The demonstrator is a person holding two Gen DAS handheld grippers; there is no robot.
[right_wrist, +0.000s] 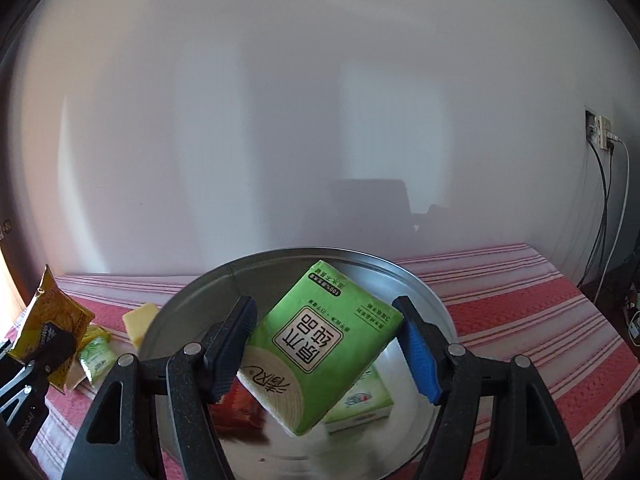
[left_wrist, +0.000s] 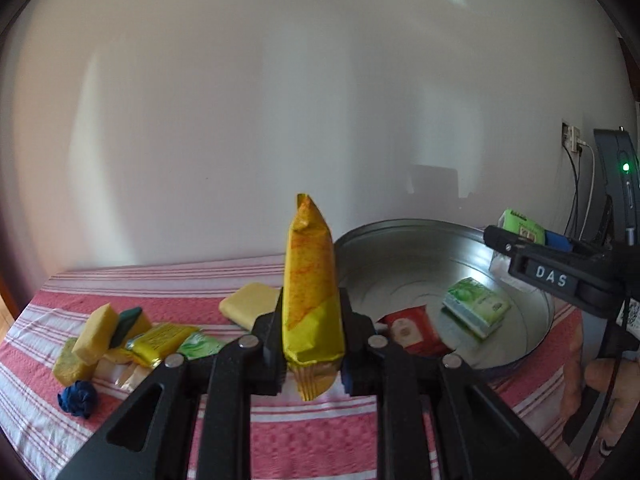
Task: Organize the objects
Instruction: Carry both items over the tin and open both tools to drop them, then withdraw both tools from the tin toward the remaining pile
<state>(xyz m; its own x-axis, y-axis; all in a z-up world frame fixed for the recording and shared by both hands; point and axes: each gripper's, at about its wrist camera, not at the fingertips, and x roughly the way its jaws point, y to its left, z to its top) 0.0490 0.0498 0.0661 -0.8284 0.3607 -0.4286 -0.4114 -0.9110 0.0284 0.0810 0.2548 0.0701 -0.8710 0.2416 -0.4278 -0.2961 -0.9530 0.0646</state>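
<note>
- Our left gripper (left_wrist: 312,336) pinches a yellow snack packet (left_wrist: 310,280) upright between its jaws; our right gripper (right_wrist: 326,344) clamps a green tissue pack (right_wrist: 320,344), tilted, above the metal basin (right_wrist: 424,292), probably for dropping.
- In the basin beyond the jaws: another green pack (left_wrist: 476,312) and a red packet (left_wrist: 412,330).
- Sponges (left_wrist: 98,332) wait left of the jaws on the red-striped cloth (left_wrist: 312,436) covering the table; white wall behind.

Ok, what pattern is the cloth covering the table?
Red and white stripes on the tablecloth, with a bumpy weave; clearest in the right wrist view.
</note>
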